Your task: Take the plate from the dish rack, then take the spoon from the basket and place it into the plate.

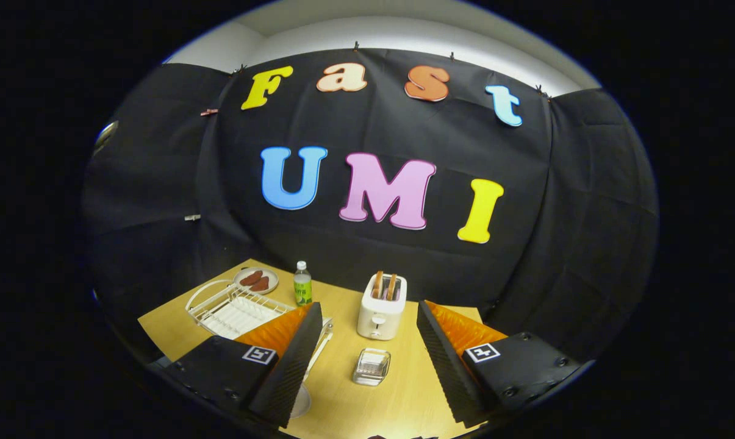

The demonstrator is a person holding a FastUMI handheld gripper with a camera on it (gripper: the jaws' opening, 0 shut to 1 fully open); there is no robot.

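Gripper [367,360] spread — ashtray [371,366], toaster [382,306] between fingers.

One dish rack [233,308], one plate [256,280], one bottle [302,284], one toaster [381,306] and one glass dish [371,366] are being counted.

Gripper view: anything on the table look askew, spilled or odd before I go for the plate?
Nothing stands out. The white wire dish rack, green-labelled bottle, white toaster and clear glass dish sit level on the wooden table; no spills. The tongs are open, holding nothing.
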